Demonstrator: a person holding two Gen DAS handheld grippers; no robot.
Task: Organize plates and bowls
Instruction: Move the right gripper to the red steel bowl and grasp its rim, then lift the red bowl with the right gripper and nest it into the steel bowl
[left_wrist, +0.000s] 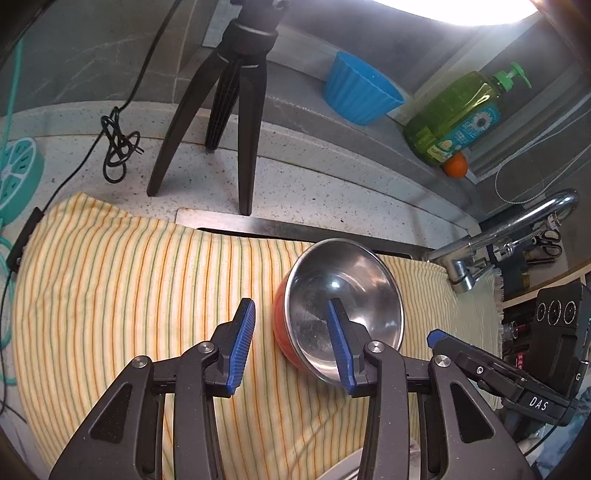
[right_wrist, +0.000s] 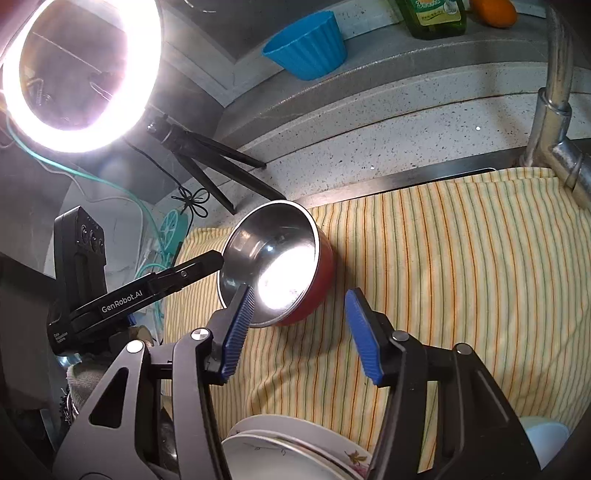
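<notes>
A steel bowl with a red outside (left_wrist: 343, 306) sits tilted on a yellow striped towel (left_wrist: 122, 288). My left gripper (left_wrist: 291, 339) is open; its right finger (left_wrist: 340, 339) is over the bowl's inside and its left finger is outside the rim. The right wrist view shows the same bowl (right_wrist: 277, 262) with the left gripper's finger (right_wrist: 199, 266) at its rim. My right gripper (right_wrist: 299, 332) is open and empty, just in front of the bowl. White plates (right_wrist: 288, 450) are stacked below it.
A black tripod (left_wrist: 229, 110) stands on the speckled counter behind the towel, with a ring light (right_wrist: 79, 74) above. A blue ribbed bowl (left_wrist: 358, 92), a green soap bottle (left_wrist: 458, 114) and an orange (left_wrist: 455, 165) sit on the ledge. A steel faucet (left_wrist: 509, 229) is at the right.
</notes>
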